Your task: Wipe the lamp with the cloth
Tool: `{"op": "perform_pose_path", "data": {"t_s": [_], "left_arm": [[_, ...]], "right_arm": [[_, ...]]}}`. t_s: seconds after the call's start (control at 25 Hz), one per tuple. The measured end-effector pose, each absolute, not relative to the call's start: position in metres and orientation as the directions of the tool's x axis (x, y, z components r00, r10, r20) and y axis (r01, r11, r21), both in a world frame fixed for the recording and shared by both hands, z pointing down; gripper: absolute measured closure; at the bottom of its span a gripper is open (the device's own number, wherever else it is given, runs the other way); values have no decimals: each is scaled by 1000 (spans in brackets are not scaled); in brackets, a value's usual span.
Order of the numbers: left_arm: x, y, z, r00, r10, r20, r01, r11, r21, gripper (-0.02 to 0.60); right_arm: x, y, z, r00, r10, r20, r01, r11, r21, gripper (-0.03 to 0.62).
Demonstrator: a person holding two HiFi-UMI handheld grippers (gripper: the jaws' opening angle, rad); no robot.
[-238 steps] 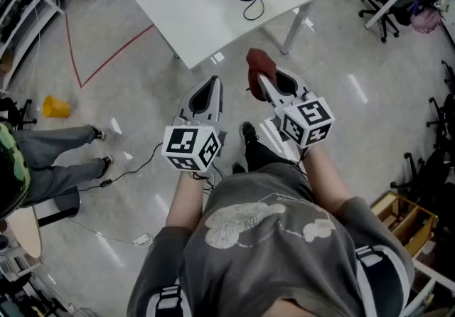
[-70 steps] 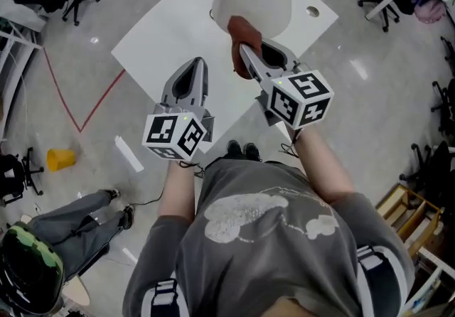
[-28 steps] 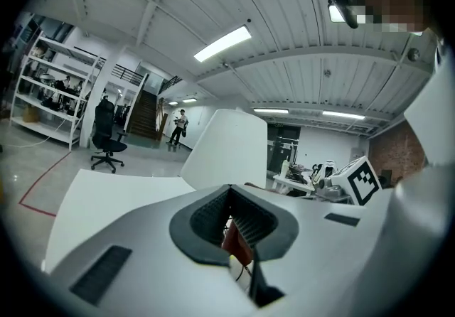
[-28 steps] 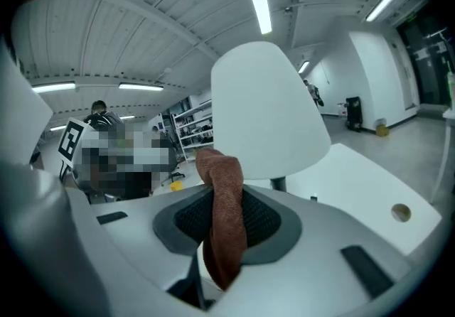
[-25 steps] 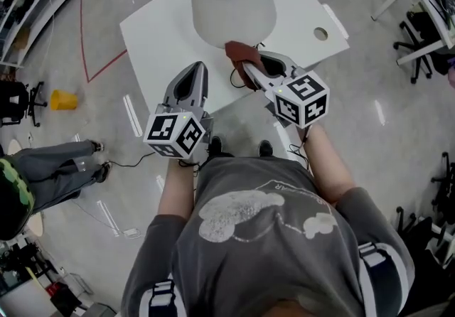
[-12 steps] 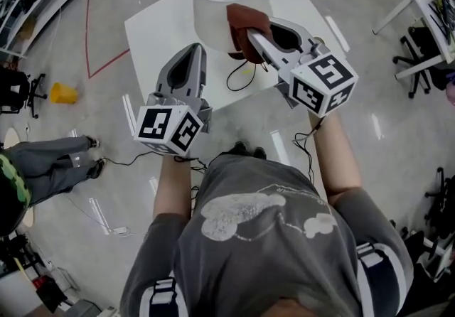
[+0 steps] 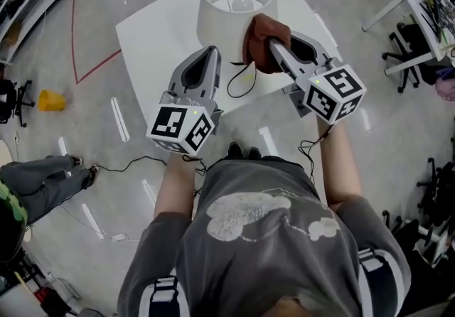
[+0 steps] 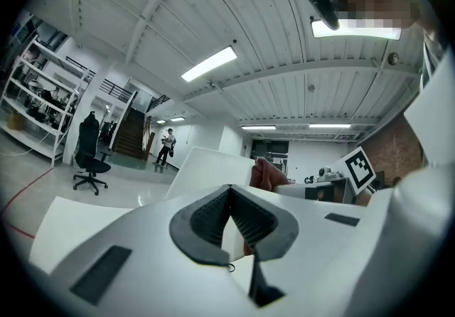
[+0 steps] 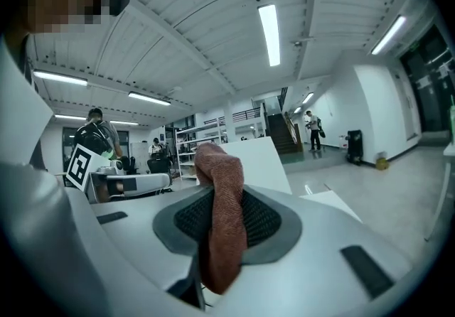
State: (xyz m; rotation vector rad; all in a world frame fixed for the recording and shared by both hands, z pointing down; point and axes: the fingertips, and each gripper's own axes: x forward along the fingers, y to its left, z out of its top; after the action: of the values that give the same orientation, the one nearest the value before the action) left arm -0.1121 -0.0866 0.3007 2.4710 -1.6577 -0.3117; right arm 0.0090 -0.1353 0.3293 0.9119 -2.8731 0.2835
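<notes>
A lamp with a white shade [image 7: 231,6] stands on a white table [image 7: 153,24]; its black cable [image 7: 238,81] loops near the table's front edge. My right gripper [image 7: 272,42] is shut on a reddish-brown cloth [image 7: 261,37] that lies against the shade's lower right side; I cannot tell if they touch. In the right gripper view the cloth [image 9: 220,216] hangs between the jaws, with the shade [image 9: 259,156] behind it. My left gripper [image 7: 211,51] is shut and empty, just in front of the shade. In the left gripper view, the shade [image 8: 206,170] and cloth [image 8: 269,175] show past the gripper [image 8: 229,191].
The person's feet stand at the table's near edge. On the floor to the left are a yellow cone [image 7: 51,100], a red line [image 7: 75,38] and another person's legs [image 7: 35,180]. A desk [image 7: 419,3] and office chairs [image 7: 402,56] stand at the right.
The person has walked up to the table. Over the last second the right gripper rose and carried the cloth from below the shade up to its right side; the left gripper came closer too.
</notes>
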Motion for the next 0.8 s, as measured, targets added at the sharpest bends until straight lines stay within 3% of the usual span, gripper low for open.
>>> {"op": "perform_pose_path", "data": {"t_s": [0.36,0.8], "left_arm": [[-77,-107,325,371,-928,-29,-895,-366,254,574],[-59,-93,348,160,-987,18,-952,-149,266,574]], "right_arm": [[40,-154,381,-841,-511,176,-540,792,-285,503],[39,-158,432,-922,-301,245,-367,879,-303,503]]}}
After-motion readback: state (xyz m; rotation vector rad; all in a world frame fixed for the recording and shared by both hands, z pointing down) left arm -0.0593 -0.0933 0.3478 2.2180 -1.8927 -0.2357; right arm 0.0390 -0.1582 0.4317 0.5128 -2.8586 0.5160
